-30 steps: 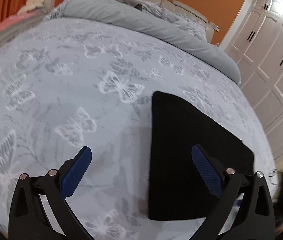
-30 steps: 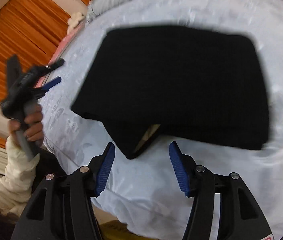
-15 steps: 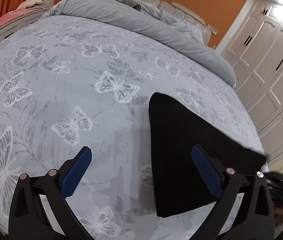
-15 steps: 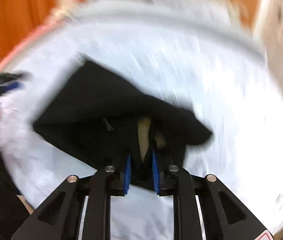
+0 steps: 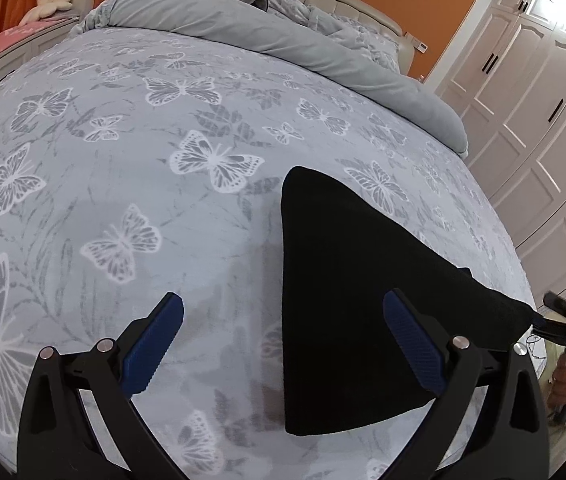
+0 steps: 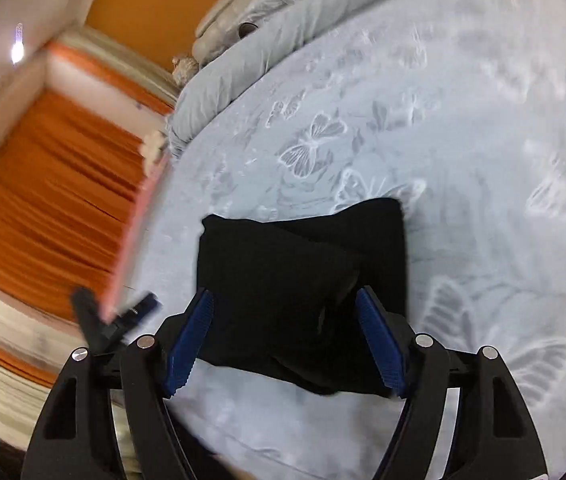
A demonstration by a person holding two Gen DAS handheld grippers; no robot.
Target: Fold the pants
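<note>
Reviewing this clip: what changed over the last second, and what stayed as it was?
The right claw closed on the near corner of the black pants, carried it up and over, and has now opened again. Its fingers stand wide apart, with the pants lying under them, one layer folded onto another. The left claw stayed open above the butterfly bedspread, beside the pants, holding nothing.

Each black claw [image 5: 283, 344] carries ribbed blue pads [image 5: 417, 344] and silver screws [image 5: 460, 342].
</note>
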